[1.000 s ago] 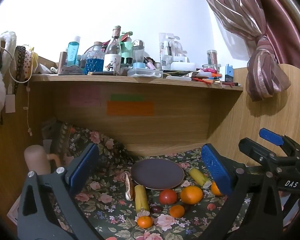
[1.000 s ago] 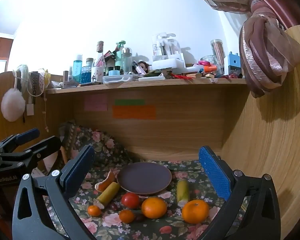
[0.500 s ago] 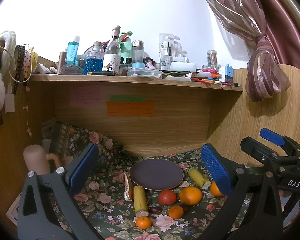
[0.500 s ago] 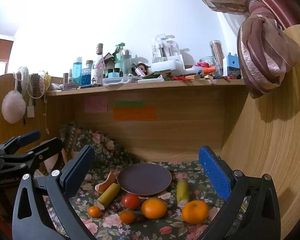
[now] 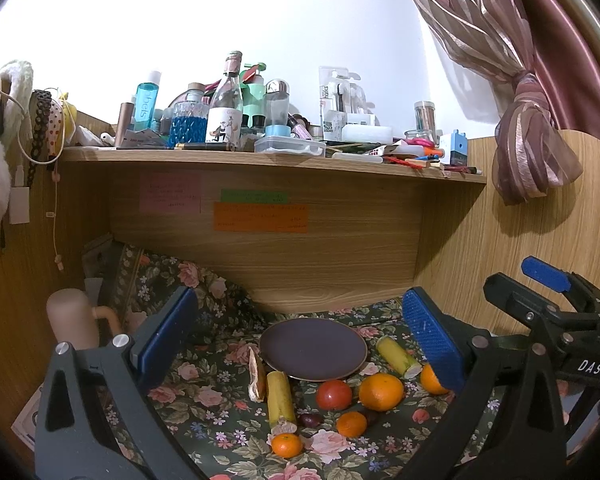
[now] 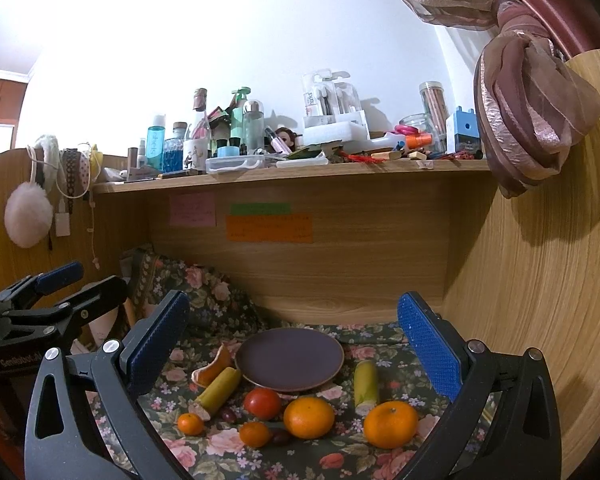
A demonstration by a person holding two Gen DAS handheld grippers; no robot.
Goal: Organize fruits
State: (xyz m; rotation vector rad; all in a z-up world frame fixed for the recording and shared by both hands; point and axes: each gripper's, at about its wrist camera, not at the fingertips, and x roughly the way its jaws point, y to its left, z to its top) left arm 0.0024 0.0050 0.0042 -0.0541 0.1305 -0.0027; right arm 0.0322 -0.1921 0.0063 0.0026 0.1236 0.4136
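An empty dark purple plate (image 5: pixel 313 348) (image 6: pixel 289 357) lies on a floral cloth under the shelf. In front of it sit a red tomato (image 5: pixel 333 395) (image 6: pixel 262 403), several oranges including a large one (image 5: pixel 381 391) (image 6: pixel 309 417) and another at the right (image 6: pixel 390 424), two yellow-green stalk pieces (image 5: pixel 280 400) (image 6: pixel 366 386), small dark fruits (image 5: pixel 310 420) and a piece of peel (image 6: pixel 213 369). My left gripper (image 5: pixel 300 336) hangs open above and short of the fruit, holding nothing. My right gripper (image 6: pixel 292 340) is likewise open and holds nothing.
A crowded wooden shelf (image 5: pixel 268 158) with bottles and boxes overhangs the nook. Wooden walls close in the back and right (image 6: pixel 532 300). A beige mug (image 5: pixel 73 324) stands at the left. A tied curtain (image 5: pixel 532 148) hangs at the upper right. Each gripper shows in the other's view (image 5: pixel 560 320) (image 6: pixel 40 312).
Both views have shifted only slightly; the scene sits marginally lower and farther in the right wrist view. Fruit and plate have not moved, and both grippers stay open.
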